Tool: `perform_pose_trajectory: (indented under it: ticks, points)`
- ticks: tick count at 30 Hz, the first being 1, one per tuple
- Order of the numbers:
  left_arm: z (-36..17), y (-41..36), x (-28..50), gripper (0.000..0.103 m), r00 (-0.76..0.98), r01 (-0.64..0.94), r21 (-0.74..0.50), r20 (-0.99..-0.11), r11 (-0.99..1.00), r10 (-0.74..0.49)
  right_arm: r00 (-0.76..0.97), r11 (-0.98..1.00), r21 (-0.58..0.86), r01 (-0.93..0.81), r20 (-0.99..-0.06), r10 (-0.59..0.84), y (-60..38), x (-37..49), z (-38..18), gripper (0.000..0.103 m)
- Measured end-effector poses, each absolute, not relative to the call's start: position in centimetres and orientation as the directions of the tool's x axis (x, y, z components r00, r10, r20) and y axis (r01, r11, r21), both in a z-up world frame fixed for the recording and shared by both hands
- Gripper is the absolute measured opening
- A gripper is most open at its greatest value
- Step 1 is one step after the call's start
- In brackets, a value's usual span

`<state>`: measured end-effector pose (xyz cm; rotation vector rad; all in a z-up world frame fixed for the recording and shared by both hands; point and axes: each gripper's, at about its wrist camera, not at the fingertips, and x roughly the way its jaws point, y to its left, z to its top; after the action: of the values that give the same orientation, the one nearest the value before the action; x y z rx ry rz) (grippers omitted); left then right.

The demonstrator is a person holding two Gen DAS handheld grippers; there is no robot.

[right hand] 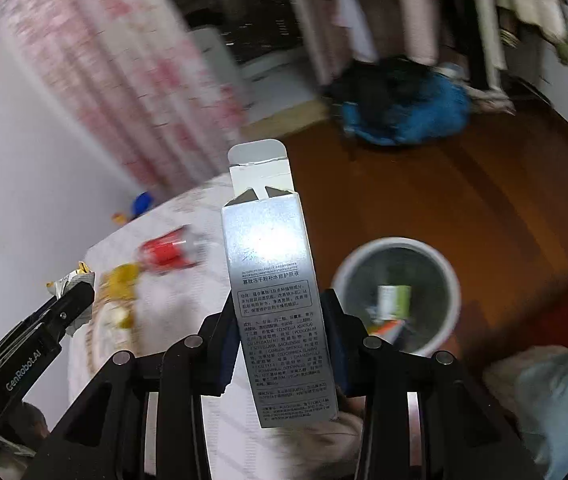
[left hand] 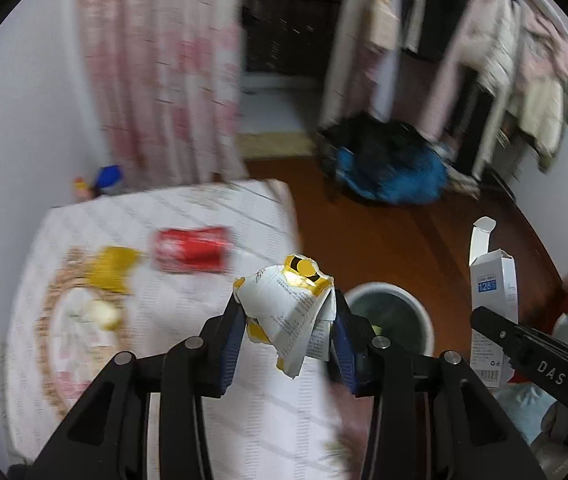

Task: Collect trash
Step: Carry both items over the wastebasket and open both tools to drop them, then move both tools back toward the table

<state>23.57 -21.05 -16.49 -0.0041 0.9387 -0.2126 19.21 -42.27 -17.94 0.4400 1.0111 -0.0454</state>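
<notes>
The left hand-held gripper [left hand: 286, 312] is clenched on a crumpled white-and-yellow wrapper [left hand: 290, 304], pinched between its blue pads and held above the edge of the surface [left hand: 188, 360], just left of the bin [left hand: 388, 312] on the floor. The right hand-held gripper [right hand: 280, 320] grasps a silver box [right hand: 274, 280] — upright, slightly tilted, its top flap open — with the bin [right hand: 398, 292] below and to the right on the brown floor [right hand: 464, 192]. The bin already holds some trash, a green-and-white pack [right hand: 394, 300] among it. On the cloth-covered surface a red can [left hand: 192, 249] lies on its side, with a yellow scrap [left hand: 112, 268] just beside it — both blurred. From the left camera the box [left hand: 492, 300] shows at right, held by the other gripper [left hand: 496, 328]. A blue-and-black bag [left hand: 388, 168] lies on the floor farther off.
</notes>
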Motion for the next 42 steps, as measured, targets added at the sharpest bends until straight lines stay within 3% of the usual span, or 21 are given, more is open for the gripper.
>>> perform_pose_trajectory:
  ticks: [5, 10, 20, 24, 25, 26, 27, 29, 35, 42]
  points:
    - [-21.7, -28.6, 26.4, 0.037, 0.420, 0.262, -0.177, -0.864, 0.949, -0.277, 0.449, 0.874, 0.317, 0.369, -0.884, 0.131, -49.9, 19.3, -24.0, 0.040]
    - [-27.1, -33.0, 29.7, 0.037, 0.250, 0.261, -0.264, -0.911, 0.929, -0.329, 0.348, 0.825, 0.337, 0.454, -0.919, 0.184, -54.8, 20.1, -31.8, 0.040]
    - [-34.0, -36.2, 33.1, 0.047, 0.069, 0.256, -0.243, -0.961, 0.936, -0.269, 0.280, 0.748, 0.368, 0.552, -0.927, 0.250, -58.0, 22.4, -41.6, 0.040]
    - [-34.9, -35.8, 33.0, 0.098, 0.076, 0.252, -0.191, -0.973, 0.949, -0.217, 0.284, 0.756, 0.352, 0.551, -0.932, 0.226, -57.5, 24.1, -43.1, 0.041]
    - [-35.1, -35.7, 33.0, 0.099, 0.074, 0.253, -0.182, -0.976, 0.950, -0.207, 0.271, 0.764, 0.339, 0.549, -0.937, 0.222, -57.2, 24.5, -43.4, 0.043]
    - [-35.3, -35.5, 32.9, 0.099, 0.071, 0.255, -0.174, -0.978, 0.951, -0.198, 0.255, 0.772, 0.328, 0.545, -0.942, 0.220, -56.9, 24.9, -44.0, 0.058]
    - [-35.3, -35.3, 32.7, 0.099, 0.074, 0.257, -0.159, -0.980, 0.953, -0.183, 0.251, 0.774, 0.323, 0.544, -0.943, 0.217, -56.8, 25.1, -44.2, 0.082]
    - [-35.1, -34.8, 32.3, 0.099, 0.101, 0.260, -0.136, -0.981, 0.956, -0.167, 0.248, 0.784, 0.316, 0.535, -0.945, 0.211, -56.5, 25.1, -44.4, 0.094]
    - [-34.8, -33.9, 31.9, 0.099, 0.140, 0.271, -0.078, -0.983, 0.959, -0.120, 0.194, 0.821, 0.224, 0.525, -0.971, 0.140, -56.0, 24.5, -44.1, 0.102]
    - [-33.6, -33.9, 31.3, 0.099, 0.176, 0.279, -0.043, -0.980, 0.959, -0.095, 0.164, 0.850, 0.150, 0.504, -0.983, 0.077, -55.4, 23.8, -41.8, 0.102]
